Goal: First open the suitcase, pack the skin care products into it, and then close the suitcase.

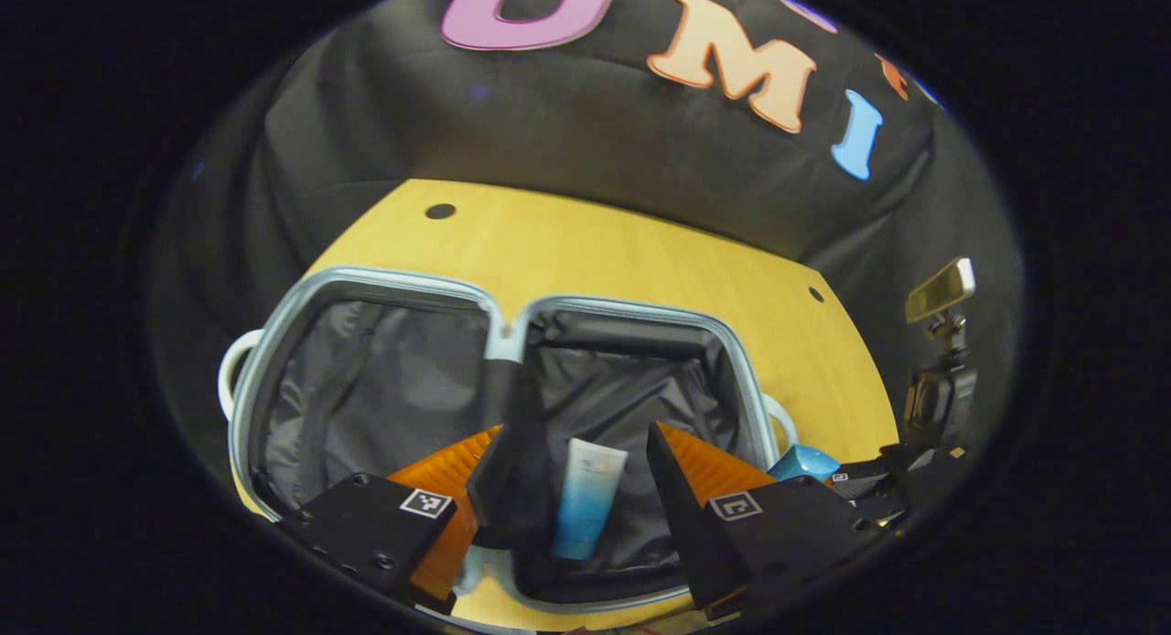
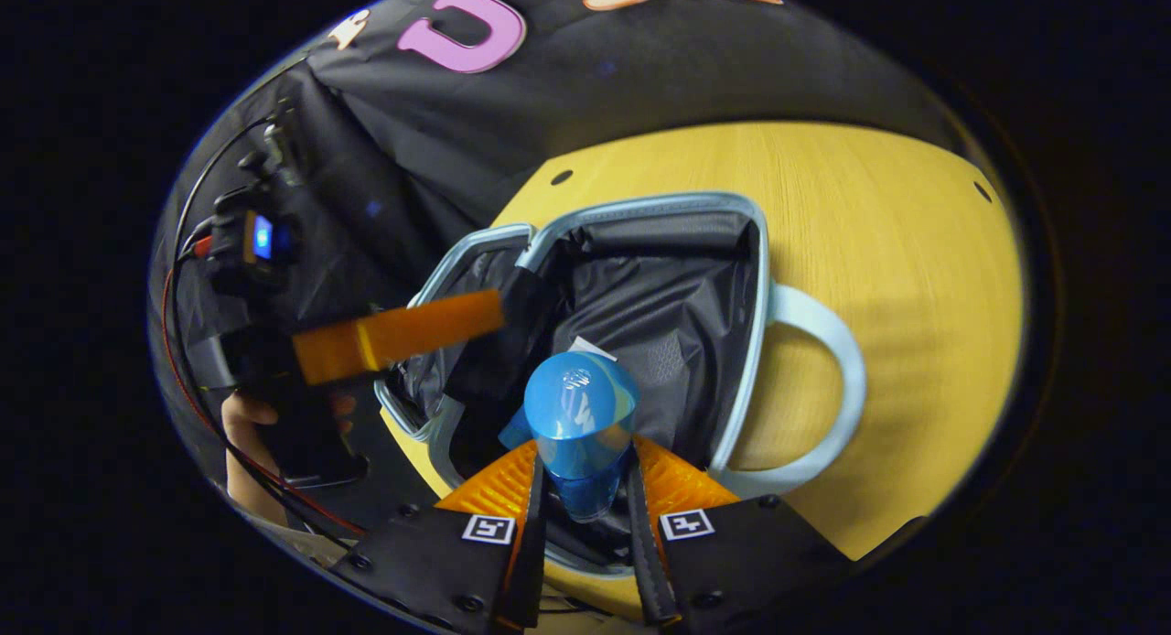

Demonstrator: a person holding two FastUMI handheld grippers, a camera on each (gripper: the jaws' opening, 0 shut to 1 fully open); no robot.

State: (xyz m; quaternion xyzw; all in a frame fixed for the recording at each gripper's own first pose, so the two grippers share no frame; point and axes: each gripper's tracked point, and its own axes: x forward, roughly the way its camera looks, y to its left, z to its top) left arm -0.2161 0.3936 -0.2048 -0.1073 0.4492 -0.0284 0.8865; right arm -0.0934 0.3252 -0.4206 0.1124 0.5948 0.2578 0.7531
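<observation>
The pale blue suitcase [image 1: 366,278] lies open on the yellow table, both grey-lined halves up. A white-and-blue tube [image 1: 585,498] rests on the lining of the right half. My left gripper [image 1: 576,431] hovers over that half, open, with the tube lying below between its spread fingers. My right gripper [image 2: 584,446] is shut on a blue bottle [image 2: 578,399], held over the same half of the suitcase [image 2: 659,205]. The bottle's blue end [image 1: 803,461] also shows beside the suitcase's right edge in the left gripper view. The left gripper's orange finger [image 2: 402,335] reaches in over the case rim.
The suitcase's looped handle [image 2: 828,388] sticks out onto the bare yellow table [image 2: 897,251]. A hand [image 2: 240,420] holds the left gripper, with cables trailing. A camera stand [image 1: 942,342] rises at the table's right edge. Black cloth walls close off the back.
</observation>
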